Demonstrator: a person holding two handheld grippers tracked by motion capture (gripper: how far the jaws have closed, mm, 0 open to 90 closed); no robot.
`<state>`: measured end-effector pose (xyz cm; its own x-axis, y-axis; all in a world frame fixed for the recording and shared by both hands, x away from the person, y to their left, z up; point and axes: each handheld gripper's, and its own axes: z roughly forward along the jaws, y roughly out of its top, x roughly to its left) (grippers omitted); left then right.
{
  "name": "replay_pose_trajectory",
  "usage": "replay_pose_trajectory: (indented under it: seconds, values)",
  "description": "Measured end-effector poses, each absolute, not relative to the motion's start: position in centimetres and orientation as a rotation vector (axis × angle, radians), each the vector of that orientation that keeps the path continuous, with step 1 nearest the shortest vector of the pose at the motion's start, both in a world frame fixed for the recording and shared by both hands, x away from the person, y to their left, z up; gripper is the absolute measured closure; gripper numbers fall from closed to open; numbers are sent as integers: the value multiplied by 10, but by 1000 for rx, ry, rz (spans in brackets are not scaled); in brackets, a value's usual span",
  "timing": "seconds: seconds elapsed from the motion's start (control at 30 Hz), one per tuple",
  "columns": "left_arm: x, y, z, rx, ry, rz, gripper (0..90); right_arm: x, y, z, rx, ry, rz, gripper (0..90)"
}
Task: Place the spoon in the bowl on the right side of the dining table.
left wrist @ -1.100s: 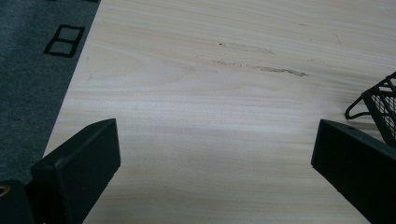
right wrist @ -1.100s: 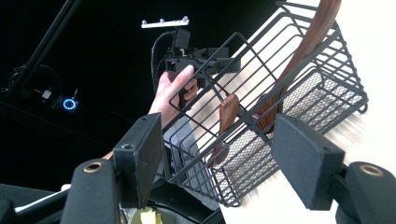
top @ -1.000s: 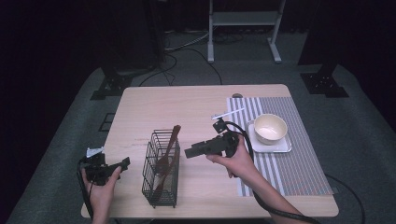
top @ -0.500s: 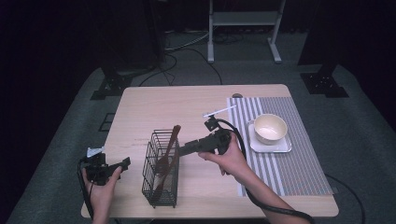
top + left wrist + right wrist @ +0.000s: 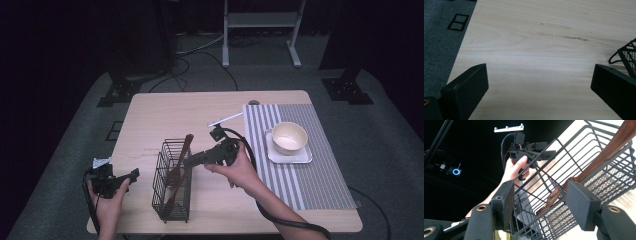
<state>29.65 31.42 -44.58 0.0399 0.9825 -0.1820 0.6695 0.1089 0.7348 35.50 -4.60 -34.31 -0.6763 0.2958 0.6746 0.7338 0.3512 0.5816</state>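
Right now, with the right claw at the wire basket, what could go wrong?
1. The right claw has just been closing astride the basket rim; it may clamp wire, not a wooden utensil.
2. The utensils lean loosely; a nudge could tip the basket.
3. The left claw rests apart from the basket, so nothing steadies it.

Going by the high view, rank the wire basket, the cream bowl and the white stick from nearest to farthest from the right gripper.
Right gripper:
1. Wire basket, right at its tips, on its left.
2. White stick, behind it, by the striped mat.
3. Cream bowl, farthest, off to the right on the mat.
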Motion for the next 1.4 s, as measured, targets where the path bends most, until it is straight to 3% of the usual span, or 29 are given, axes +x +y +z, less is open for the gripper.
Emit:
replay_pose_trajectory:
  seconds: [0.37,1.0,1.4]
  values:
    - [297,314,-446,1626,1699,577,2,358,-40,-352,-936,-2173,-1226,490]
    - [297,316,-446,1614,1712,579,2,358,-31,-358,-913,-2181,-1178,776]
    - [296,317,-446,1613,1717,577,2,357,-35,-347,-894,-2196,-1204,801]
